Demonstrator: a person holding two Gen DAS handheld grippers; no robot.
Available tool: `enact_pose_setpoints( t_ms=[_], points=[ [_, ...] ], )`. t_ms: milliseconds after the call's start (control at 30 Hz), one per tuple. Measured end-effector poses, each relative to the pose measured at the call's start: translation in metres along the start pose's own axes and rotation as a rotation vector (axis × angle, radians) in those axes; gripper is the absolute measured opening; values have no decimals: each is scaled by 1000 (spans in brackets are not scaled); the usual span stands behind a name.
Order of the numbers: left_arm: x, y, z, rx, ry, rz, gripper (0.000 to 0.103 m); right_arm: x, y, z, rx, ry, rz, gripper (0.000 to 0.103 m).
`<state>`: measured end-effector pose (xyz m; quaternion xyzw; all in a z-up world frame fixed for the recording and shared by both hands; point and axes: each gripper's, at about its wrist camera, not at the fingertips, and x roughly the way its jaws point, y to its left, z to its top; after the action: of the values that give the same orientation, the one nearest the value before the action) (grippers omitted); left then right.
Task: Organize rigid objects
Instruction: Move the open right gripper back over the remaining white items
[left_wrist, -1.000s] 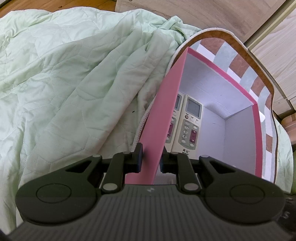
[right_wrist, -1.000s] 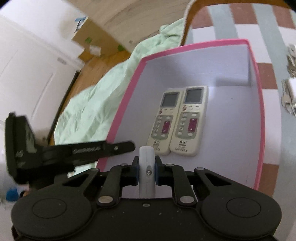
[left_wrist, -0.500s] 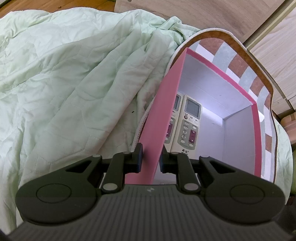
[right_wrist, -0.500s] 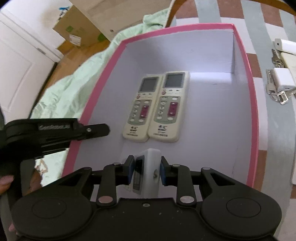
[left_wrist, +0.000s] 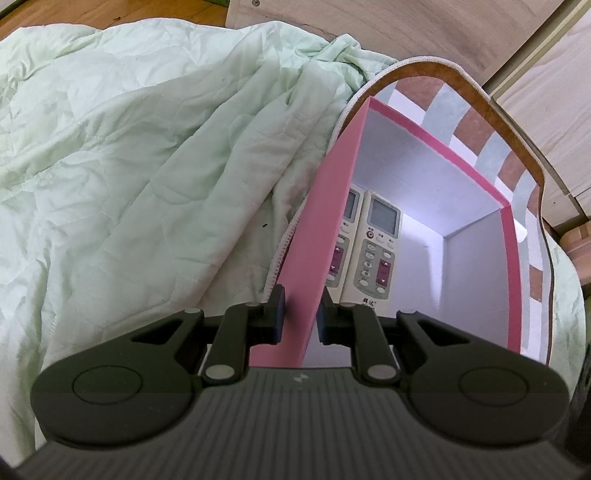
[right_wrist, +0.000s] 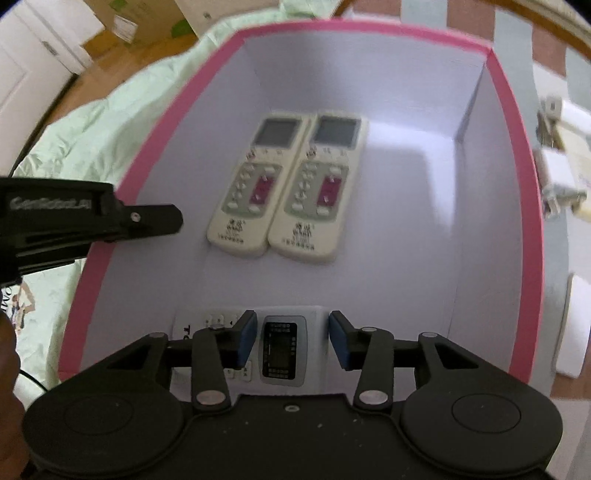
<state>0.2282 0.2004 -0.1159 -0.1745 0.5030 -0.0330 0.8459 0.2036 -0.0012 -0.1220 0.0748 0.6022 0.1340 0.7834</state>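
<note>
Opening its two blue pads, the right gripper (right_wrist: 291, 341) hangs over the near end of the pink box (right_wrist: 517, 155). A white remote with a dark screen (right_wrist: 279, 347) lies flat on the box floor between the pads, and the pads do not press on it. A second white remote (right_wrist: 207, 321) peeks out just beside it, partly hidden by the black finger.

The left gripper (left_wrist: 299, 314) is clamped tight on the box's left wall, one pad outside and one pad inside.

The box is stiff card, pink outside and along the rim, smooth pale white inside, with square corners. Farther in from the right gripper, near the middle of the box floor, lie two cream remotes (right_wrist: 284, 188), side by side and touching. Each is a long rounded block with a grey screen at the far end, small pale buttons and a dark pink patch.

Outside the box, on its right, some small white plugs (right_wrist: 557, 177) sit on a striped mat (left_wrist: 476, 125) of brown, grey and white bands. On the box's left lies one soft, pale green quilt (left_wrist: 147, 166), wrinkled and stitched in lines. Beyond it there is wood floor (left_wrist: 110, 11).
</note>
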Motion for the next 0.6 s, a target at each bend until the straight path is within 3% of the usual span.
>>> enact_pose_setpoints(
  t_ms=[67, 133, 233, 400, 600],
  points=[
    [0, 1, 1, -1, 2, -2, 15, 0, -3, 1, 0, 84, 15, 48],
    [0, 2, 1, 0, 1, -3, 15, -10, 3, -1, -72, 98, -5, 48],
    [0, 3, 1, -3, 2, -7, 15, -46, -3, 4, -102, -3, -2, 48],
    [-1, 4, 2, -6, 7, -13, 16, -112, -47, 18, -79, -199, -42, 49],
    [-1, 1, 3, -1, 6, 3, 15, -131, -131, 16, 52, -213, -73, 49]
  ],
)
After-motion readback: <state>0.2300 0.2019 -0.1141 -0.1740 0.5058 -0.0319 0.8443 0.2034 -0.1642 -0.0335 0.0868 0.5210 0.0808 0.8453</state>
